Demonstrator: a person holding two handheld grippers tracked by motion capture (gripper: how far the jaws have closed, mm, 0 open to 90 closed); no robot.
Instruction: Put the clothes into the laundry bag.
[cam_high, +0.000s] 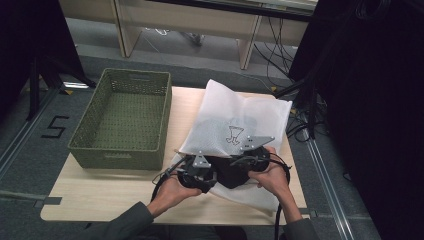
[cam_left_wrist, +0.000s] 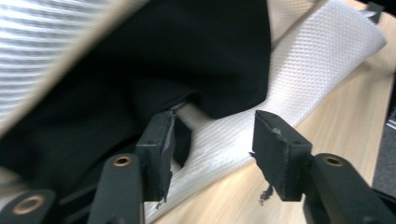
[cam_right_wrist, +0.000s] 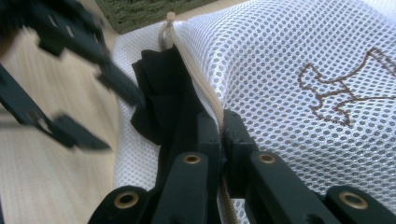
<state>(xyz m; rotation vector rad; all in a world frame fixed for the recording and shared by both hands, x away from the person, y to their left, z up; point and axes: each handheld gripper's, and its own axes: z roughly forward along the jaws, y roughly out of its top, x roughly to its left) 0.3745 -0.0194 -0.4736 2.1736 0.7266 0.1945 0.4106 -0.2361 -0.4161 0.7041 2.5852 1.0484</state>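
A white mesh laundry bag (cam_high: 235, 115) with a brown stitched figure lies on the table, its mouth toward the person. A black garment (cam_high: 231, 172) sits partly inside that mouth. My right gripper (cam_right_wrist: 222, 126) is shut on the bag's upper zipper edge (cam_right_wrist: 201, 79) and holds it up over the garment (cam_right_wrist: 159, 88). My left gripper (cam_left_wrist: 212, 140) is open at the garment's edge (cam_left_wrist: 187, 56), above the bag's lower layer (cam_left_wrist: 303, 65). In the high view the left gripper (cam_high: 200, 172) and right gripper (cam_high: 250, 152) sit close together at the bag's mouth.
An empty green woven basket (cam_high: 125, 115) stands on the left half of the light wooden table (cam_high: 100, 195). Bare tabletop lies in front of the basket. Cables trail on the floor at the far right.
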